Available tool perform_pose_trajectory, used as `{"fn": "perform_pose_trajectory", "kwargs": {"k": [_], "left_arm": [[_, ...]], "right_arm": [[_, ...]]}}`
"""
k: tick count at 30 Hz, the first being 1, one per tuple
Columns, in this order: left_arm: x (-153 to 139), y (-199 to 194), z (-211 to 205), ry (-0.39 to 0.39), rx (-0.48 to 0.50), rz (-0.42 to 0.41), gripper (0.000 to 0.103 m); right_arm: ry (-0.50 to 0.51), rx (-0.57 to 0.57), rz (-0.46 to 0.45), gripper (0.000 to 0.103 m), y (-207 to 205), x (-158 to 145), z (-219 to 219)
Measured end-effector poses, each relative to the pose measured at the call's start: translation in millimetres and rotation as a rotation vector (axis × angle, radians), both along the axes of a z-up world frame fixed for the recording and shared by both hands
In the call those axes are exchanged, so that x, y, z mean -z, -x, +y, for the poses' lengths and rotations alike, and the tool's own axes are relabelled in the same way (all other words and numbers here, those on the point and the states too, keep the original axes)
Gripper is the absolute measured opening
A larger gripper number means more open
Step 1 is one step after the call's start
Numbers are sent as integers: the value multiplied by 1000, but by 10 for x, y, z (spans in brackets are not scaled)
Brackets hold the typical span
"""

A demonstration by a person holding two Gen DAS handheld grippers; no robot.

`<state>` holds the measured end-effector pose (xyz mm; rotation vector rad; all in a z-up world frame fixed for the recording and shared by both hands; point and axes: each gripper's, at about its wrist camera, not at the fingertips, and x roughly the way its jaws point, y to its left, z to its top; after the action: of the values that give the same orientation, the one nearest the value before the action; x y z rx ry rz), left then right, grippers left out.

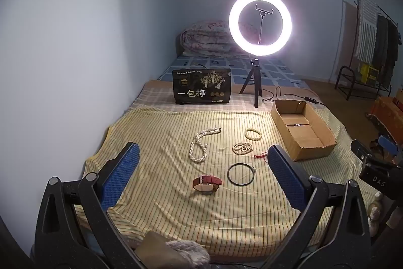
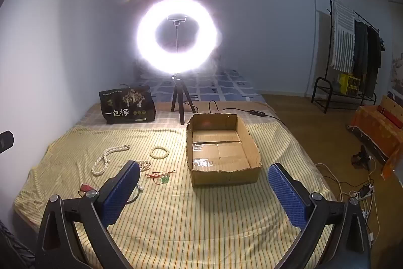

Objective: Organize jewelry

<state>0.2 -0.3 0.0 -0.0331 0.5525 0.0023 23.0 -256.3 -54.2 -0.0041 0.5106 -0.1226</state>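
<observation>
So, two tools are held over a bed [image 1: 252, 226] covered with a yellow striped sheet, both angled down a bit. The left tool [image 1: 202, 163] is spread wide with nothing between its blue pads, and the same goes for the right tool [image 2: 204, 182]: wide apart, nothing gripped.

All the jewelry is laid out loose on the sheet. A long pearl necklace [image 1: 199, 146] is stretched out toward the left. A small pearl bracelet [image 1: 253, 134] is seen further right, and a bunched strand of beads [image 1: 242, 148] lies just in front of it. A red cord with a small green pendant [image 2: 161, 176] is found beside the beads, best seen from the right wrist view. Nearer the camera, a thin dark bangle [image 1: 241, 173] and a watch with a red strap [image 1: 207, 183] are lying just beside each other, apart from the pearls.

A shallow cardboard box [image 2: 224, 177] is set to the right of the jewelry; something small and shiny can be made out on its floor, but what it is can't be told.

As for writing: a black bag [image 1: 201, 88] standing behind the sheet is printed with "一包梅" in big pale characters, plus gold tree artwork and smaller print that can't be read. "DAS" is visible on the body of the right tool at the edge of the left wrist view. A lit ring light [image 1: 260, 27] on a small tripod is placed next to the bag.
</observation>
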Motion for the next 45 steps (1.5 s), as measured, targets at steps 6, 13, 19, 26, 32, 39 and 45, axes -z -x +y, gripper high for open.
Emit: {"fn": "perform_pose_trajectory", "kwargs": {"k": [6, 13, 19, 26, 32, 39, 45], "left_arm": [[23, 13, -27, -23, 7, -19, 103], [-40, 14, -22, -19, 4, -28, 103], [-59, 5, -39, -22, 13, -34, 103], [-71, -19, -58, -25, 24, -51, 103], [-47, -66, -56, -17, 32, -58, 103], [10, -125, -64, -12, 46, -60, 103], [62, -159, -88, -25, 46, -61, 103]], "right_arm": [[1, 3, 2, 103, 3, -14, -22], [2, 9, 0, 103, -7, 20, 32], [0, 8, -3, 103, 8, -17, -18], [7, 8, -5, 103, 6, -16, -10], [14, 12, -6, 103, -20, -13, -4], [26, 16, -1, 103, -61, 21, -4], [28, 11, -2, 103, -60, 26, 8]]}}
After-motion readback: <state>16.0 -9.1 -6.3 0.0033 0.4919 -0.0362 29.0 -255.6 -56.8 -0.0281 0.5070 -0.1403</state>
